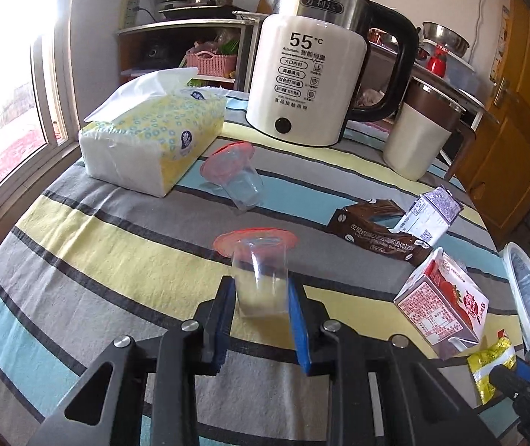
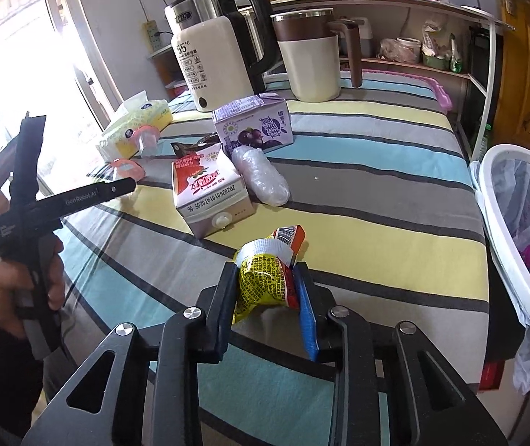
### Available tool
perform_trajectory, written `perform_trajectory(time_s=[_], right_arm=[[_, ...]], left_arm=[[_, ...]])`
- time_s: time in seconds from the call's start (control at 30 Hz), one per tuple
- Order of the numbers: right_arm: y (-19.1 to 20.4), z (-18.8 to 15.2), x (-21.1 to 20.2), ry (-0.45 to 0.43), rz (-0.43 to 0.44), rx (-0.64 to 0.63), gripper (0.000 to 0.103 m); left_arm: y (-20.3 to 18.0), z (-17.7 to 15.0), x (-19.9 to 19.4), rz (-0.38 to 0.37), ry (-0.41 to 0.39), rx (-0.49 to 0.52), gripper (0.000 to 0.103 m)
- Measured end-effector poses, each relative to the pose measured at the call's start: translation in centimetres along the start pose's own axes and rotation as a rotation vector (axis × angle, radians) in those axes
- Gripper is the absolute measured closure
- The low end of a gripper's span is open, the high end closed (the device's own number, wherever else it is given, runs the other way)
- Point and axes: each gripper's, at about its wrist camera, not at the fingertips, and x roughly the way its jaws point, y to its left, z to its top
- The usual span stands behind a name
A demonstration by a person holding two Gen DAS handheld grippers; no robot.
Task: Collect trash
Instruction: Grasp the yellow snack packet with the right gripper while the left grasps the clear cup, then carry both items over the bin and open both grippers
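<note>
Your left gripper [image 1: 261, 297] pinches a thin clear cup [image 1: 261, 278] low on its walls; squeeze lightly, it will buckle. Your right gripper [image 2: 266, 290] clamps a crumpled yellow wrapper [image 2: 261, 278], light and crinkly. Cartons litter the striped tablecloth [image 2: 376, 200]; the lined white bin [image 2: 502, 200] stands at its right edge.
</note>
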Motion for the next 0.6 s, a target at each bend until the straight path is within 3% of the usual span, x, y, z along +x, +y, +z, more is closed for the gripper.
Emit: perform_trajectory(time_s=[0.3, 0.6], right_arm=[[-0.6, 0.0, -1.7, -0.042, -0.02, 0.025, 0.072], [-2.3, 0.0, -4.2, -0.096, -0.047, 0.062, 0.072]], left_arm=[[-1.8, -0.7, -2.5, -0.031, -0.061, 0.065, 0.074], [-5.3, -1.9, -5.8, -0.131, -0.099, 0.135, 0.074]])
